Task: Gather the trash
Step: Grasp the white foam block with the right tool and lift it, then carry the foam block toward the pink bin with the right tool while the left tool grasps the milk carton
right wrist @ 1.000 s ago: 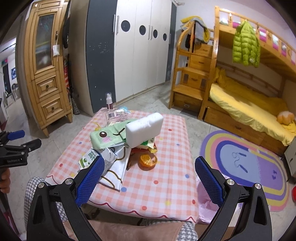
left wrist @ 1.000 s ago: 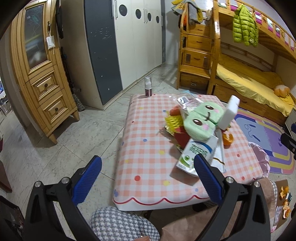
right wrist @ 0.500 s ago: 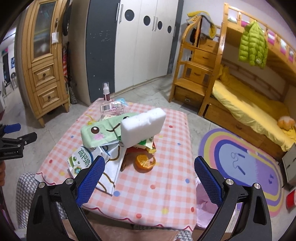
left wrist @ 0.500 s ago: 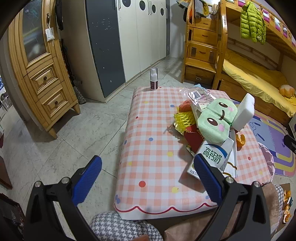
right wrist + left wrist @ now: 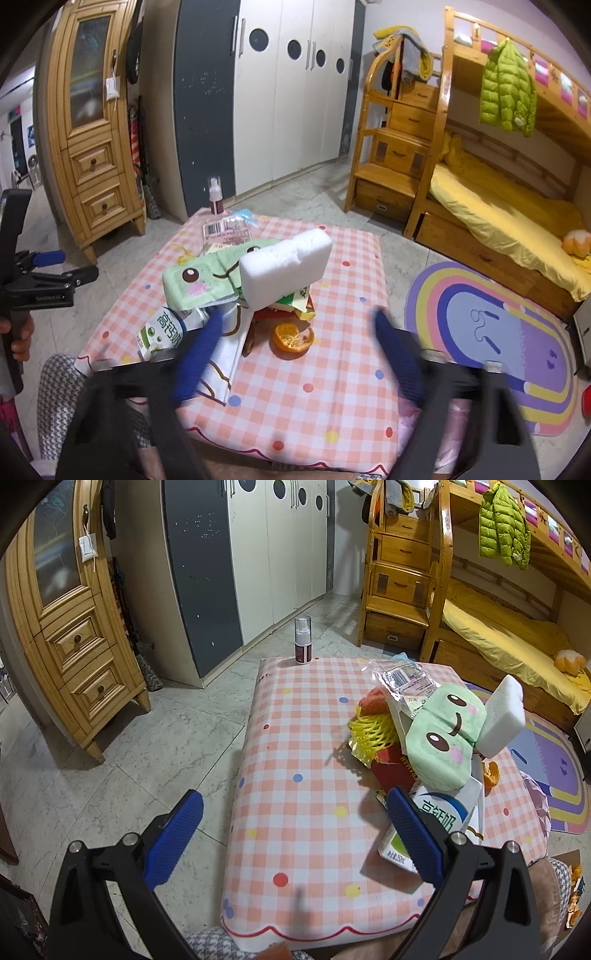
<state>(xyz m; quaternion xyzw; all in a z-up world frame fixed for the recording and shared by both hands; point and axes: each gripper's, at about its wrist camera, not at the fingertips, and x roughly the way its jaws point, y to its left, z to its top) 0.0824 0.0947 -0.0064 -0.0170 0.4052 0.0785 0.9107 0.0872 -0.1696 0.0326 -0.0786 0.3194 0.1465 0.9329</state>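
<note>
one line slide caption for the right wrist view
Open right tongs hover over a trash pile on the checkered table, facing an orange peel.

The trash lies in one heap on the checked table. A white foam block (image 5: 286, 267) leans tilted on top, beside a green packet with a cartoon face (image 5: 201, 280). A milk carton (image 5: 162, 330) lies flat at the near side. An orange peel (image 5: 293, 338) sits just beside the heap, and yellow foam net (image 5: 365, 734) sticks out at the far side.
</note>
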